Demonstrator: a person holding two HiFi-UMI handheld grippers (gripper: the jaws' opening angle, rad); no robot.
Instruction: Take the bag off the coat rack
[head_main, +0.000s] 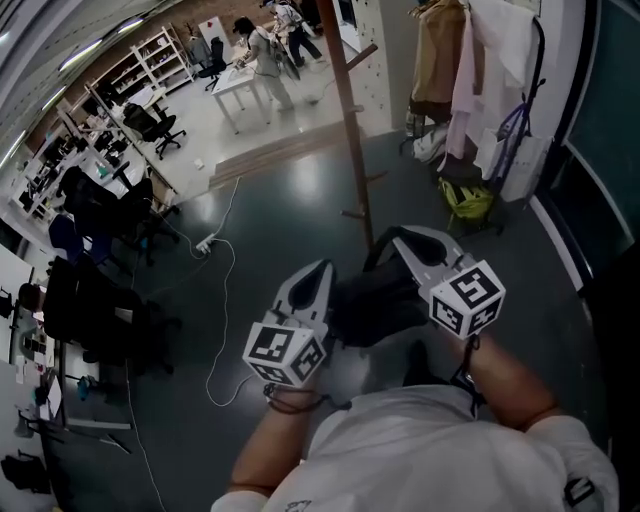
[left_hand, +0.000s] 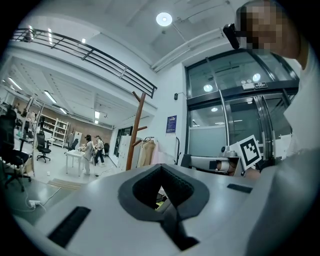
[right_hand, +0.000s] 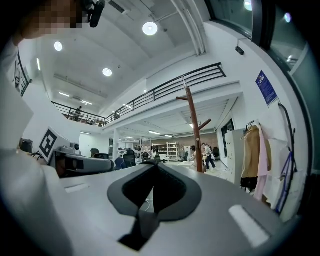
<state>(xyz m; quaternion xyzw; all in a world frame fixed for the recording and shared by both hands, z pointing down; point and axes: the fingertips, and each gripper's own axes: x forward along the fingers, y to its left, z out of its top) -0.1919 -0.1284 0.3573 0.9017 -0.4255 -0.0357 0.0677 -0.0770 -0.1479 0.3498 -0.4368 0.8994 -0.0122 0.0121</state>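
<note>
- The left gripper (head_main: 320, 270) is pressing its jaws together on nothing.
- The wooden coat rack (head_main: 350, 120) is standing beyond both grippers.
- The black bag (head_main: 375, 305) is sitting low between the grippers, apart from the rack.
- The right gripper (head_main: 402, 242) is clenching, also empty.

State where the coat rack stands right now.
In the head view the coat rack stands at upper centre, just left of the hanging clothes.
</note>
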